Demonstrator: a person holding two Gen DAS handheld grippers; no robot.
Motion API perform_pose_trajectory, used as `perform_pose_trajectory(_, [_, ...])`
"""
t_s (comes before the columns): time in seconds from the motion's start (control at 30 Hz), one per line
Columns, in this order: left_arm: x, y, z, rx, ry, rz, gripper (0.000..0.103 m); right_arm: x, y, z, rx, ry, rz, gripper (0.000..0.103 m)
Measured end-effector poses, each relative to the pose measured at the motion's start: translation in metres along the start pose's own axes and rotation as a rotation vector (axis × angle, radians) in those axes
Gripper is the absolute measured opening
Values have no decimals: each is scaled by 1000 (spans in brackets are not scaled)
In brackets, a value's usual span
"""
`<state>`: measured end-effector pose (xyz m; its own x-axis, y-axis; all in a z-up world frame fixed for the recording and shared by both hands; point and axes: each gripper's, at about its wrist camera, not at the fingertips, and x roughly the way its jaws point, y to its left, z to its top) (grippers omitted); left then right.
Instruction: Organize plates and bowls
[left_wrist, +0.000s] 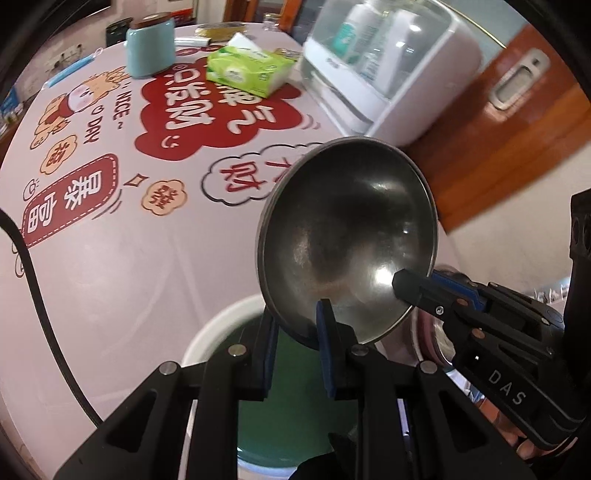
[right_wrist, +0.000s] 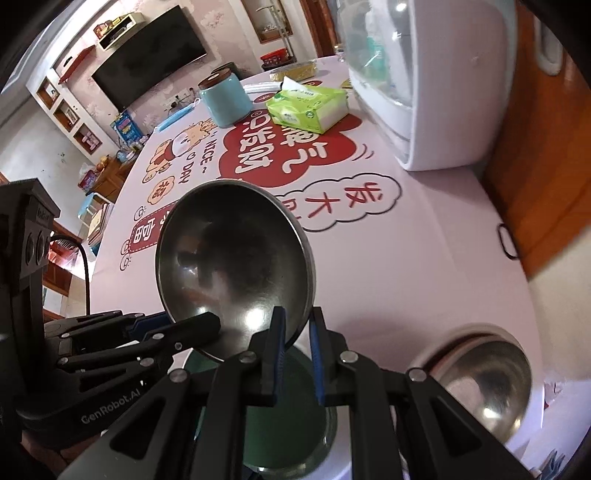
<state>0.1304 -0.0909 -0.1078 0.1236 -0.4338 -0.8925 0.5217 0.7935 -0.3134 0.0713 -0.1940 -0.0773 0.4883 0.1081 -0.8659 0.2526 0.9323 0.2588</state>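
Black hand-held gripper (left_wrist: 297, 321): blue pads, silver pivot pins, white lettering.

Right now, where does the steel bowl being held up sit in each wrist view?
Left wrist view: the steel bowl is right of centre, tilted, above the green plate.
Right wrist view: the steel bowl is left of centre, tilted, its rim pinched at the bottom.
Shared landmark: the green tissue pack on the table behind it.
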Motion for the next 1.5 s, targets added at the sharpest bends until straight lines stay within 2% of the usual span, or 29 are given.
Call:
perform_pose_trajectory(0.4, [-15,-47,-29,163,6,-83,20,-47,-18,-45,95,-75,-112,12])
perform_pose_trajectory(0.7, [-7,-83,-52,210,45,-109,20,-69,-45,-78,169,-93,-144,12])
perform_pose_trajectory(1.0, [10,-136,-63,192,70,-125,20,-85,-90,-93,172,-61,-157,12])
perform_pose_trajectory(1.3, [33,-169,-70,115,85,-131,20,-89,-129,-93,111,-13,-148,12])
perform_pose_trajectory(1.5, [51,-185,-74,49,112,-116,21,-79,-156,-91,83,56,-123,12])
